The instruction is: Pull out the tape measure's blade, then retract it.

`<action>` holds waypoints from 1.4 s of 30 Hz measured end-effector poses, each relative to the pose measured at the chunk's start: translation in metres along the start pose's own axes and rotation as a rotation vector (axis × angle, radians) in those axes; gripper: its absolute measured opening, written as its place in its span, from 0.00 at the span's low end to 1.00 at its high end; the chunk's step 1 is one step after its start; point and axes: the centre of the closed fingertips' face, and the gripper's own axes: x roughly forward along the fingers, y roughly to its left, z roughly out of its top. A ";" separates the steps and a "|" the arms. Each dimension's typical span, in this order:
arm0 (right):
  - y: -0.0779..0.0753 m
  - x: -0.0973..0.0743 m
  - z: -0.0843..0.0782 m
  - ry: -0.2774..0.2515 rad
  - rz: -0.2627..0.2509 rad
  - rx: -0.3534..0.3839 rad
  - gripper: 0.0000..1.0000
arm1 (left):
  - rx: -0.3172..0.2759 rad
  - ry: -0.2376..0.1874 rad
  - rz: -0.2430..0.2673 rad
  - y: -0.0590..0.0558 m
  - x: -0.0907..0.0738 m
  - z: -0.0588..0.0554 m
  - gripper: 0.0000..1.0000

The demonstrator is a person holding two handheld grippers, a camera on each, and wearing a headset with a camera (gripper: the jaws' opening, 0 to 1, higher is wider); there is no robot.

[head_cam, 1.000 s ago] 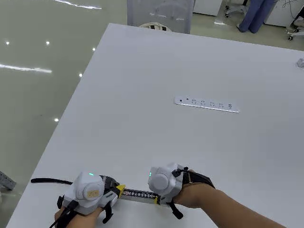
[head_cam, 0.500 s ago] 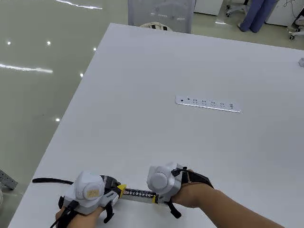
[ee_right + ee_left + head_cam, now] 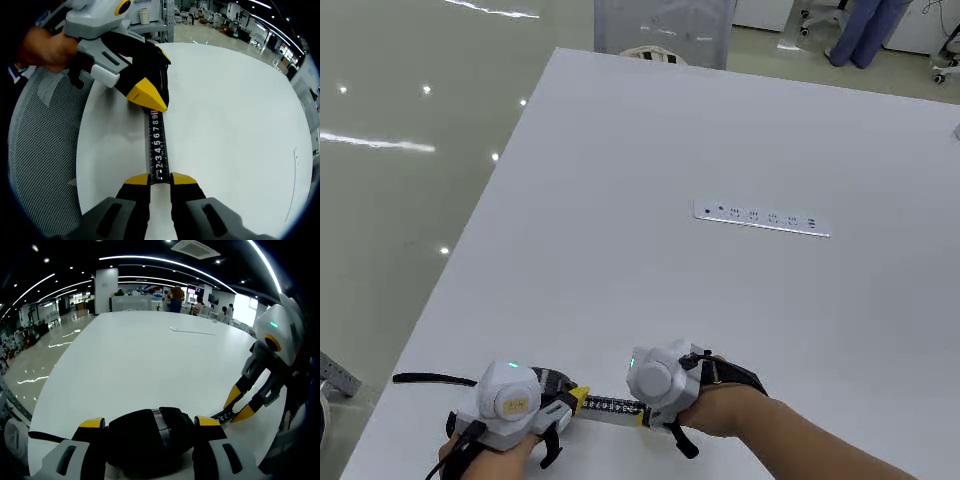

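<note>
The white desk (image 3: 720, 130) carries a flat power strip (image 3: 761, 218) well away from the work, towards its far side. All activity sits at the near edge.

The left tool (image 3: 150, 422) and the right tool (image 3: 160, 178) lie near each other and face one another, with a short stretch of tape between them.

The tape measure's case (image 3: 150, 437) is a rounded black body, seated between the left tool's jaws just above the desk. Judgement: it is compact, rigid and fairly dense, and its smooth curved shell could rotate or slip under a sideways pull. A hold across its broad flanks, as here, is the sound one.

The blade (image 3: 156, 140) runs straight from the case mouth to the right tool, with only its first few numerals exposed. Judgement: it is thin spring steel, stiff along its length while short, liable to kink if bent sideways, and under spring tension, so it would snap back if let go. The best purchase is at its end, close to the hook.

The left tool's yellow-tipped jaws stand wide apart and are clamped on the case's flanks. The right tool's jaws are nearly together, pinching the blade's end from both edges.
</note>
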 end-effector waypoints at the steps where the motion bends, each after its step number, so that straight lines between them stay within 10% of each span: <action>1: 0.000 0.000 0.001 -0.001 0.000 -0.002 0.14 | 0.000 0.000 0.001 0.000 0.000 0.000 0.67; 42: 0.002 0.011 0.023 -0.071 -0.002 0.011 0.15 | -0.003 0.001 -0.010 0.000 0.001 0.000 0.67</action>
